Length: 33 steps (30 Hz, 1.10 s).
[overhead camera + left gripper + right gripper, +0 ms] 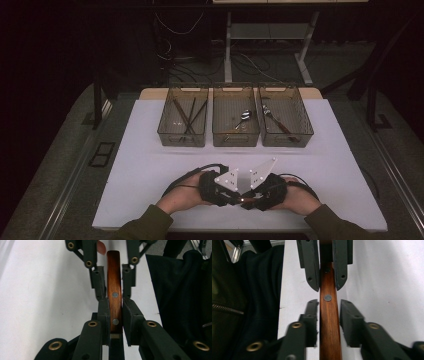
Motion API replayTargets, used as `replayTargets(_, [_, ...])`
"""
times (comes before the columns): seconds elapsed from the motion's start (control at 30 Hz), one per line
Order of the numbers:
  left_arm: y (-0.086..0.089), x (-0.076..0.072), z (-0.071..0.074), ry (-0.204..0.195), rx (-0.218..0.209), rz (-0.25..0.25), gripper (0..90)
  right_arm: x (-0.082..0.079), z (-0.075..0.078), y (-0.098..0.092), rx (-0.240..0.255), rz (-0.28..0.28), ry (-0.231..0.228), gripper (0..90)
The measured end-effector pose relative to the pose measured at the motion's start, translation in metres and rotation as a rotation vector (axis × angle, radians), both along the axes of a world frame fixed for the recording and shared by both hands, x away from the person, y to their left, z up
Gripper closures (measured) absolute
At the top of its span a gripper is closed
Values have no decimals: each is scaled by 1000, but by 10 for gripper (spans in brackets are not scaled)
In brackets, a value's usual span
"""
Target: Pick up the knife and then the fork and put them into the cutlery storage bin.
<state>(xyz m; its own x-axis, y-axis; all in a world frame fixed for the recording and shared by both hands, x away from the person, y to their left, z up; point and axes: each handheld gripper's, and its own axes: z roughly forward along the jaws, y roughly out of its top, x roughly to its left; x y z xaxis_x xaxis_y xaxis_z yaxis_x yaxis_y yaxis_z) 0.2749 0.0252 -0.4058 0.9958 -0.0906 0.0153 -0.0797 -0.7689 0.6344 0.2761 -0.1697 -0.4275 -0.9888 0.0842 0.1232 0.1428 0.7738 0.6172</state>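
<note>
A utensil's brown wooden handle [115,277] with metal rivets runs level between the two grippers, just above the white table [150,165] near its front edge. My left gripper [115,302] is shut on the handle, its pads pressed to both sides. My right gripper [329,305] faces it from the other end with the same handle [329,327] between its jaws. The right-hand pad stands a narrow gap off the wood. In the high view the left gripper [234,199] and right gripper [250,200] meet tip to tip, each in a hand. The utensil's head is hidden.
Three clear bins stand in a row at the back: the left bin [181,139] holds chopsticks, the middle bin [235,139] a spoon, the right bin [287,140] a fork. The person's dark jacket [180,302] hangs close to the table's front edge.
</note>
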Motion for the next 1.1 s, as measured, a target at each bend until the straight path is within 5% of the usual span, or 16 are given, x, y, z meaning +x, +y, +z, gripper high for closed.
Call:
replayTargets(0.43, [-2, -4, 1, -11, 9, -8, 767, -3, 1, 0, -16, 19, 26, 755])
replayTargets(0.57, [0, -2, 3, -6, -7, 1, 756, -1, 1, -1, -3, 24, -3, 756])
replayTargets(0.67, [7, 0, 3, 9, -47, 50, 608, -2, 3, -4, 9, -7, 27, 756])
replayTargets(0.77, [19, 3, 4, 35, -96, 116, 511, 0, 4, -7, 12, -11, 7, 756])
replayTargets(1.1, [83, 11, 6, -7, -235, 415, 255, 14, 8, -34, 10, -132, -21, 755])
